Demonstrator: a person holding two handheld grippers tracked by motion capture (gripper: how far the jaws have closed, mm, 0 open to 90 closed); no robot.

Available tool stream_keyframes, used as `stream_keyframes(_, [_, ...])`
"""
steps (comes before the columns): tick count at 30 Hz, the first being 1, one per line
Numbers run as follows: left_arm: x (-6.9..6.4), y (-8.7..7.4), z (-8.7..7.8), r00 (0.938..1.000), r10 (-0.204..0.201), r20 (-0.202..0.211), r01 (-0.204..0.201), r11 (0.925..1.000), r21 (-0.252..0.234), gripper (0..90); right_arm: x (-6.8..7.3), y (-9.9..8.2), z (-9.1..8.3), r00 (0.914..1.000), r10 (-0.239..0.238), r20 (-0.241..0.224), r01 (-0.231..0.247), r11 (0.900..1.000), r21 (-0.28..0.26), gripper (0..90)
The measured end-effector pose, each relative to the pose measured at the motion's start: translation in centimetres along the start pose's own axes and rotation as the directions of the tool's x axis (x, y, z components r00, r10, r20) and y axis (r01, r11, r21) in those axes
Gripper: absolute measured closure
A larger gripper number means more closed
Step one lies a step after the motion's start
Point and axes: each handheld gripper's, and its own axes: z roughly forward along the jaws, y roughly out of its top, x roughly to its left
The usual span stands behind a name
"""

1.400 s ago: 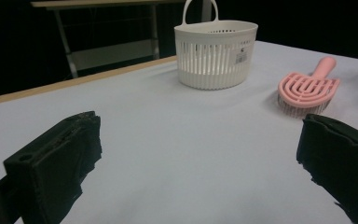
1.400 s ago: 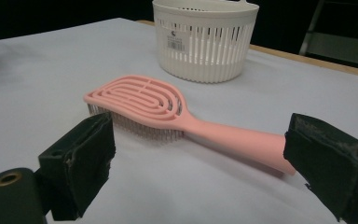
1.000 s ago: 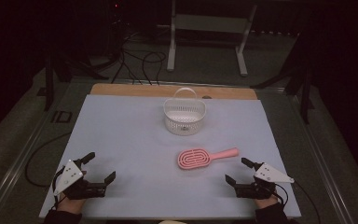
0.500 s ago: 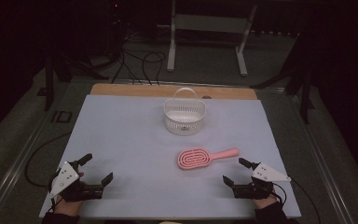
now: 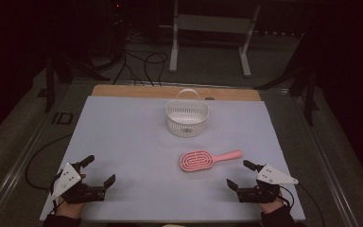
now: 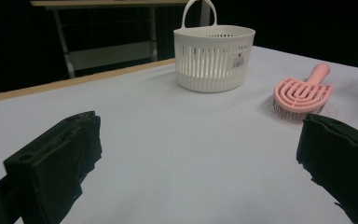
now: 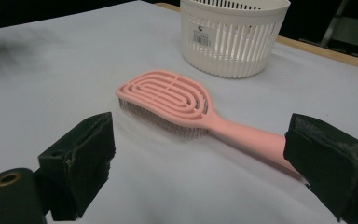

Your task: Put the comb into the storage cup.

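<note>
Both grippers are seen with jaws spread wide, and nothing is held or touched by either. From the high view, the left gripper (image 5: 98, 173) is found well apart from the pink hairbrush (image 5: 209, 160), off to its left and nearer the person, resting low over the pale table cover (image 5: 123, 137). The right gripper (image 5: 240, 176) is placed near the hairbrush, just to the right of its handle end and nearer the person; the gap between its jaws is turned toward the brush.

In the right gripper view, the hairbrush (image 7: 177, 105) is framed between the two black jaws but is touched by neither: its head lies bristles down on the cover, and its handle runs toward the right-hand jaw, whose tip overlaps the handle's end in that view, so contact there cannot be judged. In the left gripper view, the brush (image 6: 303, 93) is seen farther off, beyond the right-hand jaw.

A white slatted basket (image 5: 186, 117) with an upright hoop handle is set beyond the hairbrush, away from the person, close to it but not touching. A barcode label is shown on the basket wall in both gripper views.
</note>
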Motion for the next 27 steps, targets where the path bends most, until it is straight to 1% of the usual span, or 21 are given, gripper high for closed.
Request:
stream_keyframes(3, [0.0,0.0,0.0,1.0,-0.001,-0.003,0.001,1.0,-0.001,0.0,0.1,0.6,-0.2,1.0,0.0,-0.002,0.0,1.0,0.001,8.5])
stream_keyframes(5, [0.0,0.0,-0.1,1.0,-0.002,-0.003,0.002,1.0,-0.002,0.0,0.1,1.0,-0.3,0.9999,-0.012,0.005,0.012,0.9999,0.008,8.5])
stream_keyframes(10, [0.0,0.1,0.0,1.0,-0.001,-0.001,0.001,1.0,-0.003,0.0,-0.1,2.2,-0.7,0.9998,-0.021,0.004,0.021,0.9998,0.006,8.4])
stream_keyframes(19, [0.0,0.1,0.0,1.0,-0.003,0.003,0.003,1.0,-0.003,0.0,-1.5,4.4,-1.2,0.9996,-0.027,0.009,0.027,0.9996,0.003,8.5])
stream_keyframes(23, [0.0,0.1,0.0,1.0,-0.004,0.005,0.004,1.0,-0.004,0.0,-2.3,5.2,-1.1,0.9992,-0.033,0.02,0.033,0.9994,-0.002,8.5])
stream_keyframes(25, [0.0,0.1,0.0,1.0,-0.005,0.005,0.005,1.0,-0.004,0.0,-2.6,5.6,-1.0,0.9993,-0.031,0.019,0.031,0.9995,-0.004,8.4])
stream_keyframes(27, [0.0,0.1,0.0,1.0,-0.005,0.005,0.005,1.0,-0.004,0.0,-2.9,6.1,-0.8,0.9988,-0.043,0.023,0.043,0.9991,0.001,8.4])
